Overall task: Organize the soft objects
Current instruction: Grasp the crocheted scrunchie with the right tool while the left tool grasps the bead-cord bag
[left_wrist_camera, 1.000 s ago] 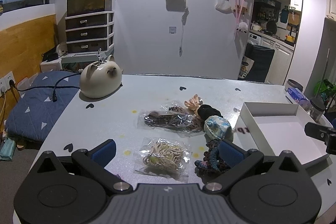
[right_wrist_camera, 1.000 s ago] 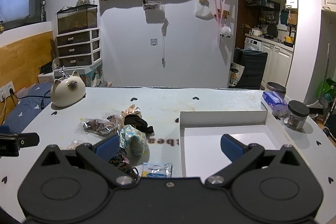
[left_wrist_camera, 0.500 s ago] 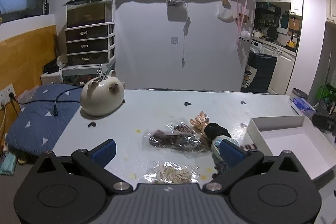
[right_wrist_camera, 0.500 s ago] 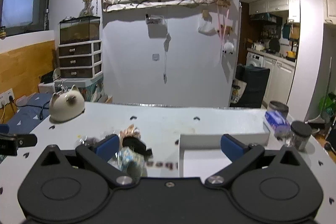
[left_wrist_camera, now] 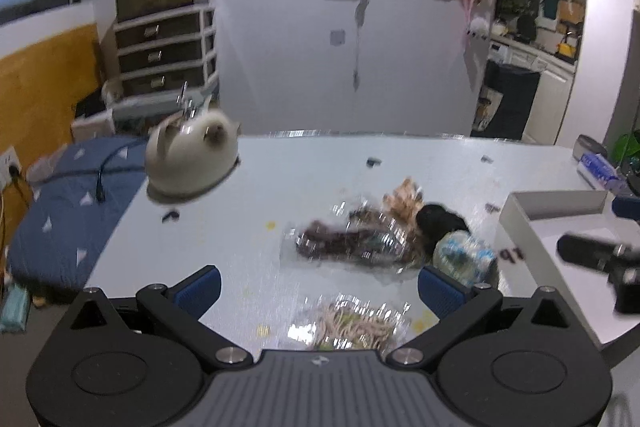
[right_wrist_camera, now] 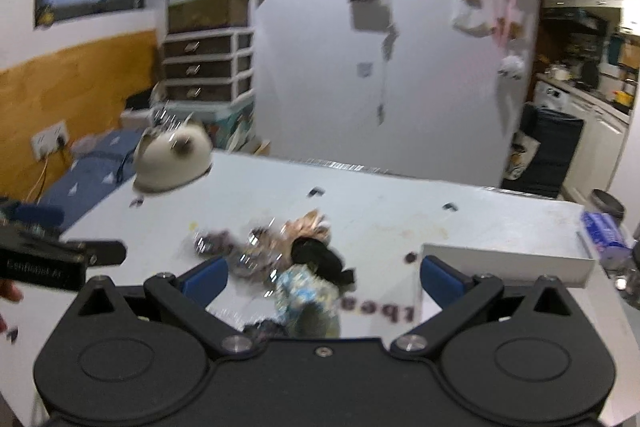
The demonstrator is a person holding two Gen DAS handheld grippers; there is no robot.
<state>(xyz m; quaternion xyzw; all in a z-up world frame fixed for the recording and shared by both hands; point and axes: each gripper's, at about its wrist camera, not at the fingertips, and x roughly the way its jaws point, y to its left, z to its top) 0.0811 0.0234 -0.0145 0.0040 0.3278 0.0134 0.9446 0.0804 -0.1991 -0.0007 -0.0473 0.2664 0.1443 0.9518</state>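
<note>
A heap of soft items lies mid-table: a black scrunchie (left_wrist_camera: 440,221), a peach scrunchie (left_wrist_camera: 406,201), a blue-patterned scrunchie (left_wrist_camera: 462,255), a clear bag of dark hair ties (left_wrist_camera: 344,243) and a clear bag of beige ties (left_wrist_camera: 352,323). A white open box (left_wrist_camera: 556,227) stands to their right. My left gripper (left_wrist_camera: 320,285) is open and empty above the beige bag. My right gripper (right_wrist_camera: 324,275) is open and empty, over the blue-patterned scrunchie (right_wrist_camera: 304,291) and black scrunchie (right_wrist_camera: 320,255). The box (right_wrist_camera: 504,263) is on its right.
A cream cat-shaped pot (left_wrist_camera: 192,157) stands at the far left of the table. A tissue pack (left_wrist_camera: 598,171) and a jar lie beyond the box. A bed with a blue cover (left_wrist_camera: 60,211) lies left of the table. Both views are motion-blurred.
Both grippers have tipped down and moved toward the heap. The right gripper has swung left from the box to over the scrunchies. Jaws stay open.
</note>
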